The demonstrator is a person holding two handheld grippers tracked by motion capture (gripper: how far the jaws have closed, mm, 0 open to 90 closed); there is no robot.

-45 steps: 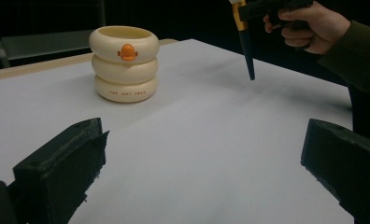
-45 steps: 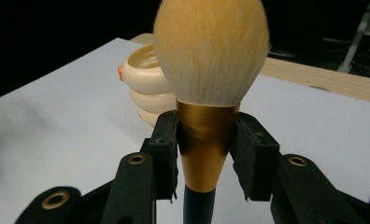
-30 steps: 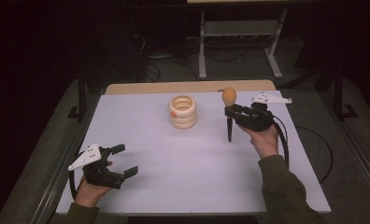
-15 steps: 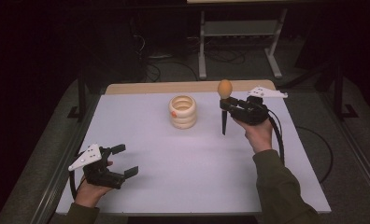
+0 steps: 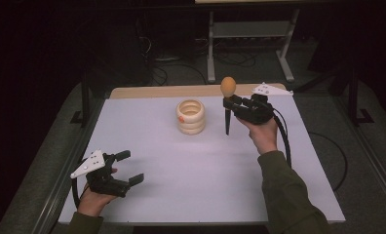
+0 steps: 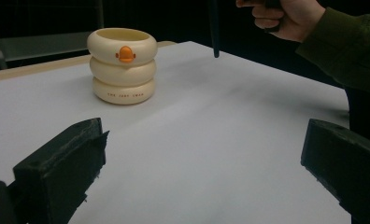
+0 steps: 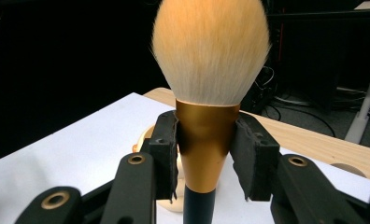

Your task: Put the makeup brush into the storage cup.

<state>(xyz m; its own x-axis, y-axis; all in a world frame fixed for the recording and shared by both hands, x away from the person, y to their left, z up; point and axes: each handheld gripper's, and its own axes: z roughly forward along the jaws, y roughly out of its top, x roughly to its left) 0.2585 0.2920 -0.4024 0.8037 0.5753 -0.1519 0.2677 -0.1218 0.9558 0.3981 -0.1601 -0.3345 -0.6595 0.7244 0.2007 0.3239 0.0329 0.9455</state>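
We work over a white table (image 5: 201, 175), and the largest thing on it is the cream ringed holder (image 5: 190, 116), well ahead of our left fingers and just to the left of our right ones. Our right gripper (image 5: 231, 103) has its fingers (image 7: 167, 148) clamped on the gold collar of a brush (image 5: 227, 100), bristles up, dark handle hanging clear of the table beside the holder. Our left gripper (image 5: 130, 168) rests near the table's front left edge with fingers (image 6: 64, 168) spread wide, nothing between them.

We judge the step in hand to be carrying the brush to the holder; next we would need to bring the handle tip over the open top and lower it straight in.

Against half a second ago, the brush has drifted slightly toward the holder and sits a little higher; the left gripper has not moved.
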